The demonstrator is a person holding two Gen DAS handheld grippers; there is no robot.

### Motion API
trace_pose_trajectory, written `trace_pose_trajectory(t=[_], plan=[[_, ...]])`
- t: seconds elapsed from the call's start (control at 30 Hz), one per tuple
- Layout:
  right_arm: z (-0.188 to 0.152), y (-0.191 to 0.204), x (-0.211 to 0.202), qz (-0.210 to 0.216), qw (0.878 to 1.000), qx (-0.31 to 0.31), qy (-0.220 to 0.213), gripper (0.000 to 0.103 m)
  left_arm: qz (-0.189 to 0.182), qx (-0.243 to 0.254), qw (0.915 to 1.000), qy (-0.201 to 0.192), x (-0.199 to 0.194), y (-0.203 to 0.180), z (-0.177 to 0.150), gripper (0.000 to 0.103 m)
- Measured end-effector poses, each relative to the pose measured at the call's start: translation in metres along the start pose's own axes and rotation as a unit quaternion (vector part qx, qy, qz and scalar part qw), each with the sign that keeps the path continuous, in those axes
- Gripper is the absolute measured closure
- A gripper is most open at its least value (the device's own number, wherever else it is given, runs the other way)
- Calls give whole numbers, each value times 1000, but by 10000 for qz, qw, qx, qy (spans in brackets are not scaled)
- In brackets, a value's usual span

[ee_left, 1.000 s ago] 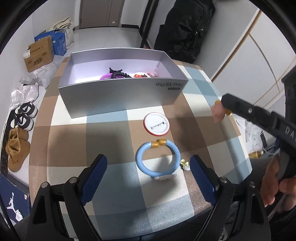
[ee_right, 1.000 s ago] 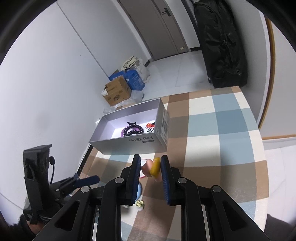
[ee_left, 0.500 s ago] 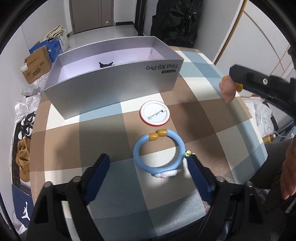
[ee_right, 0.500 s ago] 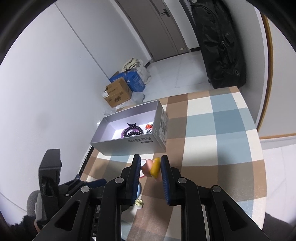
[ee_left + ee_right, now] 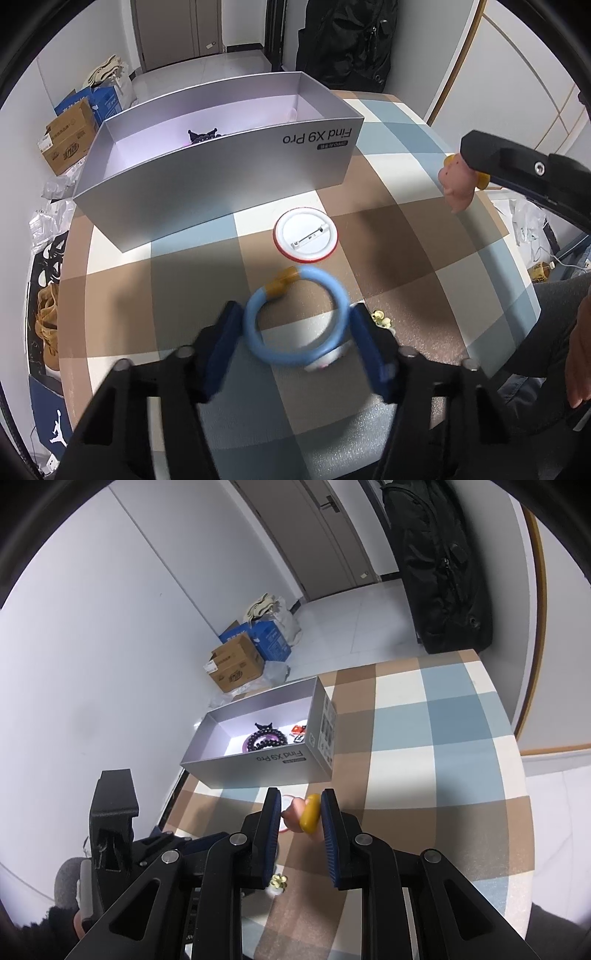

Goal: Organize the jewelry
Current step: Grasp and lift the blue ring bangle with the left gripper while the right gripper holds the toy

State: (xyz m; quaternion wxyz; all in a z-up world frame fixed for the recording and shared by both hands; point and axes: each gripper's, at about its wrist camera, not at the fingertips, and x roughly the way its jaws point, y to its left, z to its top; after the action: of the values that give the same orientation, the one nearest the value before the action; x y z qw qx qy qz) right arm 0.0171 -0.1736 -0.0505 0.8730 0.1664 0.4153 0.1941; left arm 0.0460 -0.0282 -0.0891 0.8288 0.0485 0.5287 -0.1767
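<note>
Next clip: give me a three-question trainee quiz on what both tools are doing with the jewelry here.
1. True or false: the left tool has its fingers on either side of the blue bracelet.
2. Which does the right tool grip? A) the round badge B) a pink and yellow charm C) a black bow
3. Fill in: the dark bead bracelet lies inside the ___.

Key: 1 true; 2 B; 3 silver box.
</note>
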Motion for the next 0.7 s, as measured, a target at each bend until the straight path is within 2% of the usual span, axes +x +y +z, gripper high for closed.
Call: trace_pose_trajectory(t=[0.33,0.5,0.7], plan=[[1,4,1,45,10000,7,1,82,-198,-308,9993,-49,-4,7,3,50],[4,6,1,154,9999,48,-48,82,-339,-603,9968,-397,-23,18,8,50],[13,15,2,304,9995,9,-102,82,-445,-1038,9892,-936,-45,34,19,50]])
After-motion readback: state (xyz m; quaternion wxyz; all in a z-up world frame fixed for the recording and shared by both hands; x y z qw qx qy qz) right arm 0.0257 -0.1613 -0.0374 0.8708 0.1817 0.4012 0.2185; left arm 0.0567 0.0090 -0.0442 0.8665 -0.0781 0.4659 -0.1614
